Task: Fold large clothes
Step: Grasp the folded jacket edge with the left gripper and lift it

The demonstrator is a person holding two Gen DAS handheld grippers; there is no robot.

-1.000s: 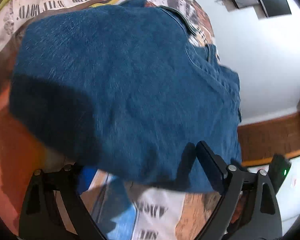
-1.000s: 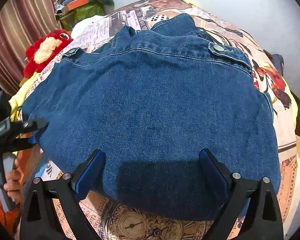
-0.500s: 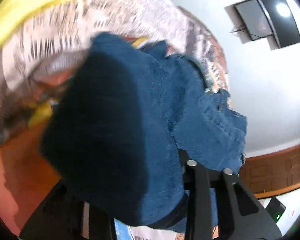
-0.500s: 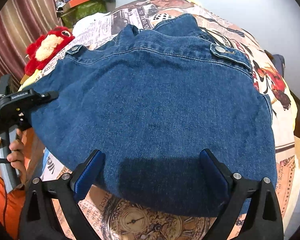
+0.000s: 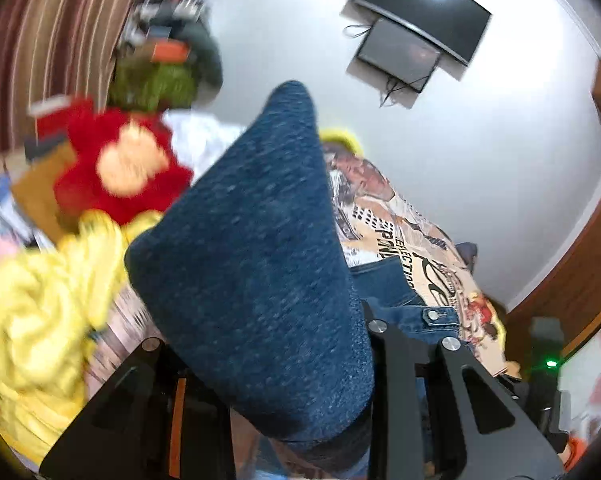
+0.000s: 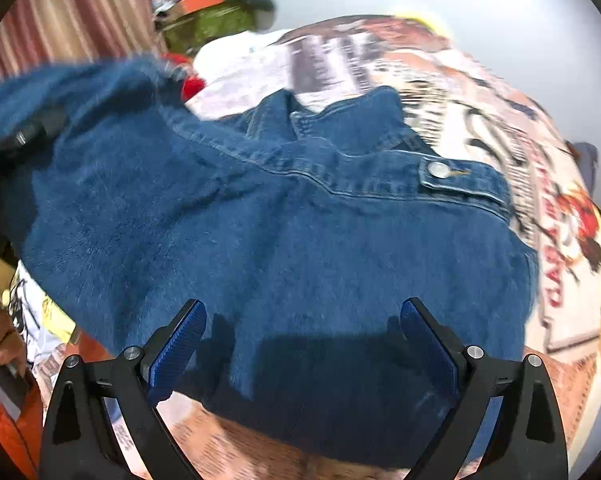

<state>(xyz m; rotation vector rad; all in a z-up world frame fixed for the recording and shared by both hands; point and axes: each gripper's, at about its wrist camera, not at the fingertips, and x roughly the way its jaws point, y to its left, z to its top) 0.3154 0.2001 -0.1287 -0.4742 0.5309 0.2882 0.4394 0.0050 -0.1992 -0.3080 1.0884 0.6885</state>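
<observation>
L wrist view: my left gripper (image 5: pixel 276 380) is clamped on a fold of the dark blue denim jacket (image 5: pixel 256 264), which rises as a blurred peak through centre frame and hides the fingertips. Red plush toy (image 5: pixel 116 172) sits upper left, crumpled yellow cloth (image 5: pixel 32 312) lower left, newspaper-print bedsheet (image 5: pixel 404 232) right of centre w/ a snap-button shoulder tab just beside my right finger. Black wall-mounted screen (image 5: pixel 420 24) top right.

R wrist view: my right gripper (image 6: pixel 304 352) is spread wide, blue ribbed pads (image 6: pixel 176 348) apart, gripping nothing; it hovers at the jacket's (image 6: pixel 284 248) near hem at bottom centre. Jacket covers mid-frame, its left edge lifted at upper left, collar toward top. Bedsheet (image 6: pixel 500 120) shows right.
</observation>
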